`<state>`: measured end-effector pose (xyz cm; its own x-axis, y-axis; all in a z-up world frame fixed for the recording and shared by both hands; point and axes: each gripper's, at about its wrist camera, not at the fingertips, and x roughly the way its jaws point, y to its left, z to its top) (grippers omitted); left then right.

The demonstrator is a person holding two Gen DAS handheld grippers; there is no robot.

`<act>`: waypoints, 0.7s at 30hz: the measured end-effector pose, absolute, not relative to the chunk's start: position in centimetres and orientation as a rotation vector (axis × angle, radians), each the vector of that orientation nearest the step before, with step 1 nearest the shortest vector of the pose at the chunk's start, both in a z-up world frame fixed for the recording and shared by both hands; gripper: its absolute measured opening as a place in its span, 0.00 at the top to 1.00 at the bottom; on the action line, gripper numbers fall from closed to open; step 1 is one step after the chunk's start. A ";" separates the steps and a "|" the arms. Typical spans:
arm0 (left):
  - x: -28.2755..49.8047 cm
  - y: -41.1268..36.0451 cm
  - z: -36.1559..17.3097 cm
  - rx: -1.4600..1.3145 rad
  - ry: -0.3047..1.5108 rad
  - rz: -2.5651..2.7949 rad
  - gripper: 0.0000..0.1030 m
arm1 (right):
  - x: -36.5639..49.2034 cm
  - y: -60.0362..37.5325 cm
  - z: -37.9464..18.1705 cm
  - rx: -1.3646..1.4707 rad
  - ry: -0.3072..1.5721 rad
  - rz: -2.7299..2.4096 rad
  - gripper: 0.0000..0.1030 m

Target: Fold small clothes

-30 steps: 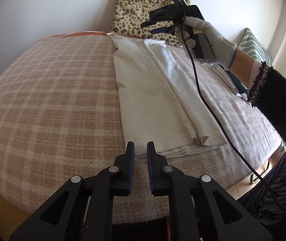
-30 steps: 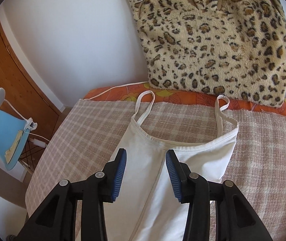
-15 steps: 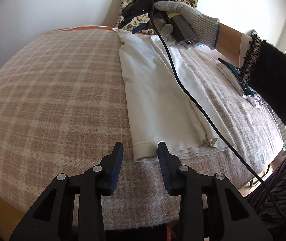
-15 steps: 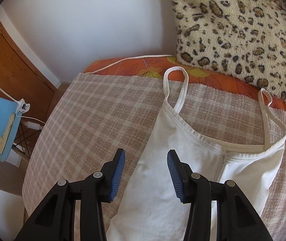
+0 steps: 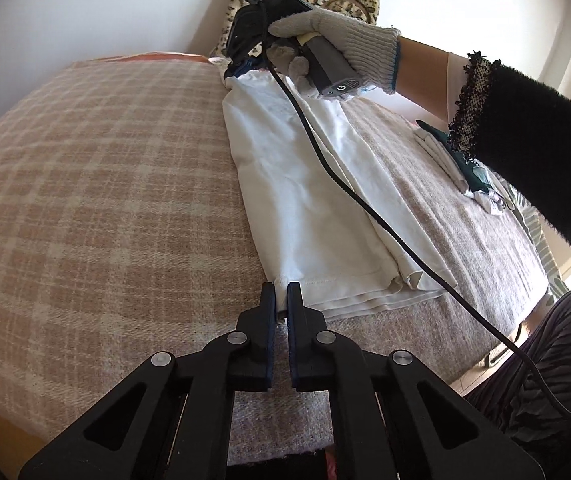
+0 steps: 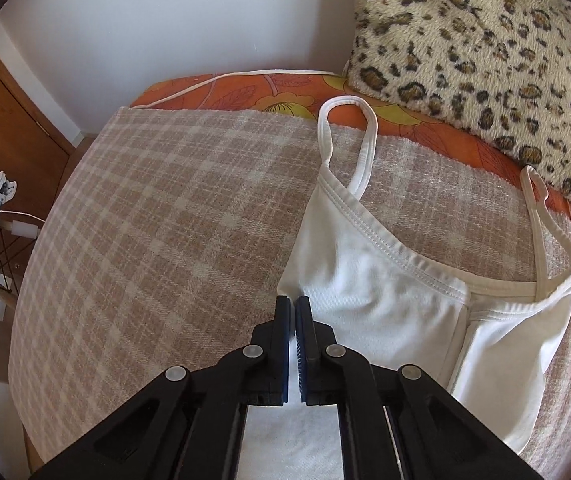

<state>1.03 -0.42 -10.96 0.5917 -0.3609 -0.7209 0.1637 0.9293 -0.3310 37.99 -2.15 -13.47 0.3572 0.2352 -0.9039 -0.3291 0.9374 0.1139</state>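
White strappy top [image 6: 385, 292], lengthwise-folded, flat

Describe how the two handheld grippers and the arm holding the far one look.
Both grippers are black plastic, with triangular cut-outs, round silver pivot screws and dark blue ribbed pads on the fingers. The right gripper has a grey handle with a power symbol on its end and a black cable trailing from it. The gloved hand wears a grey knit glove with a blue cuff edge; behind it is a fuzzy black sleeve with beaded trim.
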 end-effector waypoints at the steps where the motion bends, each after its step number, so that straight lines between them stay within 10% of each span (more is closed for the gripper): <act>1: 0.9 0.1 -11.0 -0.267 0.890 -0.305 0.96 | 38.2 -2.0 -13.4 -0.079 1.147 0.365 1.00; 11: 0.3 0.8 -11.0 -0.287 0.912 -0.283 0.96 | 39.0 0.1 -14.3 -0.097 1.131 0.349 1.00; 14: 0.2 1.3 -10.6 -0.271 0.908 -0.220 0.92 | 39.3 -0.9 -13.3 -0.028 1.124 0.405 0.85; 15: 0.1 1.7 -10.5 -0.281 0.904 -0.205 0.91 | 39.2 -1.8 -12.4 0.023 1.101 0.428 0.65; 21: 0.1 3.5 -10.0 -0.364 0.906 -0.167 0.86 | 35.0 -7.7 -7.6 0.080 0.988 0.446 0.63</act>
